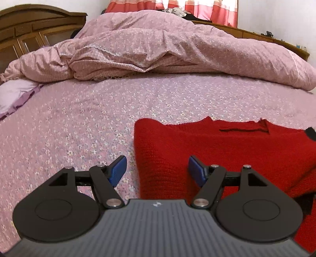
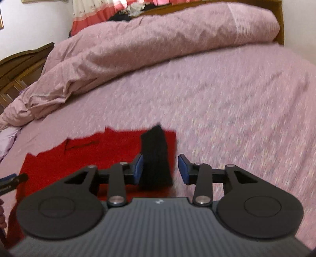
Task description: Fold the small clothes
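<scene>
A red knitted sweater (image 1: 227,154) lies flat on the flowered pink bedsheet (image 1: 79,128). My left gripper (image 1: 157,160) is open just above the sweater's left edge, one pad over the sheet and one over the knit, with nothing gripped. In the blurred right wrist view the sweater (image 2: 98,150) has a black ribbed cuff (image 2: 154,154) lying on its right side. My right gripper (image 2: 160,158) stands open around that cuff: the left pad is next to it and the right pad is clear of it. A corner of the black cuff (image 1: 310,132) shows at the right edge of the left wrist view.
A bunched pink duvet (image 1: 158,49) fills the far half of the bed. A purple pillow (image 1: 15,94) lies at the left, with a wooden headboard (image 1: 29,29) behind it. Red-and-white curtains (image 1: 197,9) hang at the back. Open sheet (image 2: 237,108) stretches right of the sweater.
</scene>
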